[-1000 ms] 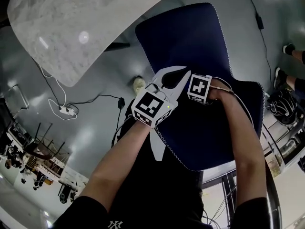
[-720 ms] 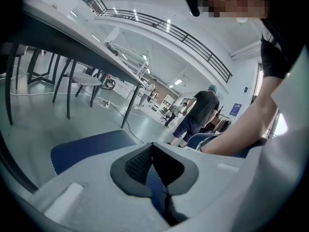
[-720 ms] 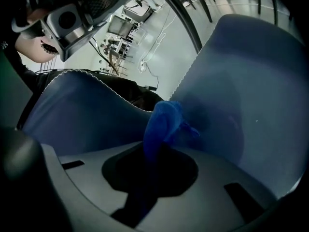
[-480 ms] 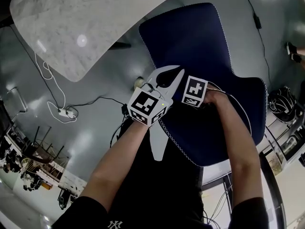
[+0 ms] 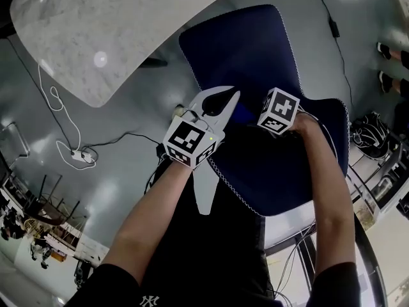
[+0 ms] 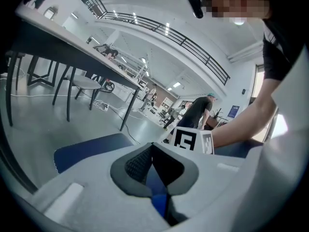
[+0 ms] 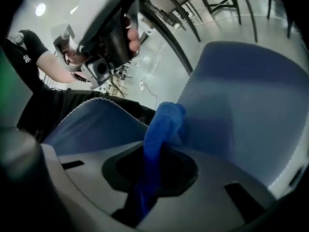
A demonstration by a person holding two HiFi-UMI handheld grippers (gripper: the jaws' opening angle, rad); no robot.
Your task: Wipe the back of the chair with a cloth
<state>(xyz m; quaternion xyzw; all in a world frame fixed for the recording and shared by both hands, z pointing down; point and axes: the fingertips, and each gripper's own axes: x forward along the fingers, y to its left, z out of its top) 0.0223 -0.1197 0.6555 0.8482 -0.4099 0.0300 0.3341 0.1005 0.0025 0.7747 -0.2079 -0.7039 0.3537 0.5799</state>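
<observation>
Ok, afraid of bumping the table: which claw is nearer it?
Left. The left claw is at the chair edge facing the table; the right claw is farther across it.

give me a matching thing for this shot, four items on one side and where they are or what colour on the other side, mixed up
Things:
1 cloth
2 chair
3 table
4 power strip

Descriptions:
a dark blue, white stitching along the edge
b clamped in the right gripper
c lying on the grey floor
d pale speckled top

Pairs: 1-b, 2-a, 3-d, 4-c
</observation>
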